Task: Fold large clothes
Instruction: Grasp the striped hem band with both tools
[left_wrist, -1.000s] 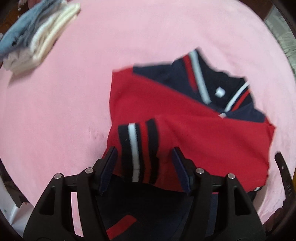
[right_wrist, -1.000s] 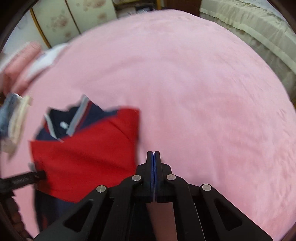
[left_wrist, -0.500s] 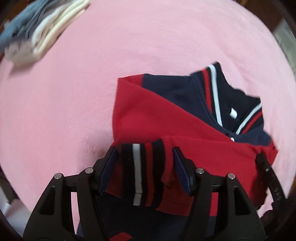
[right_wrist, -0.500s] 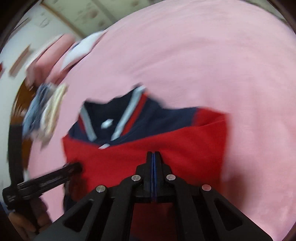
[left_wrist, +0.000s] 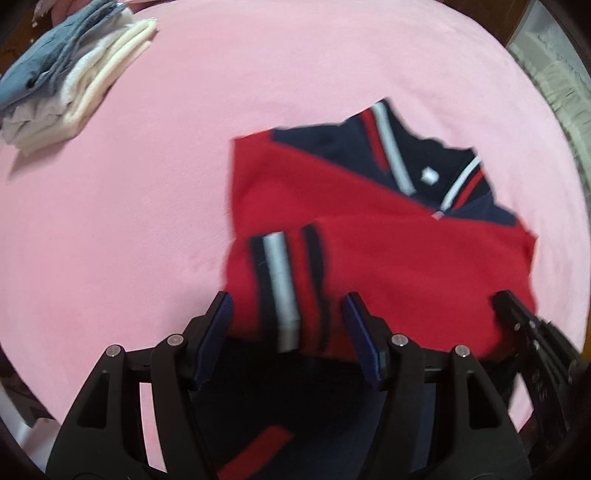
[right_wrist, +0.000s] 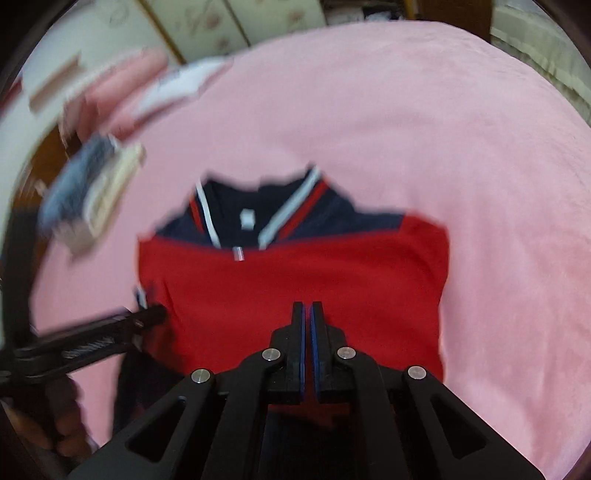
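A red and navy polo shirt (left_wrist: 388, 236) lies partly folded on the pink blanket (left_wrist: 147, 184), collar away from me. Its striped sleeve cuff (left_wrist: 284, 280) is folded across the red body. My left gripper (left_wrist: 286, 325) is open, its fingers on either side of the cuff, holding nothing. In the right wrist view the shirt (right_wrist: 295, 280) fills the middle. My right gripper (right_wrist: 307, 321) hovers over its near red part with the jaws almost together, a thin gap between them, nothing in it. The left gripper's tip (right_wrist: 147, 317) shows at the shirt's left edge.
A stack of folded clothes, blue on cream (left_wrist: 66, 81), sits at the blanket's far left; it shows blurred in the right wrist view (right_wrist: 88, 192). Pink and white folded items (right_wrist: 147, 85) lie beyond it. A cream bedspread (left_wrist: 554, 74) lies at the right.
The right gripper swung left from bare blanket to over the shirt's red body, and its jaws parted slightly. The left gripper stayed open around the cuff, shifting a little.
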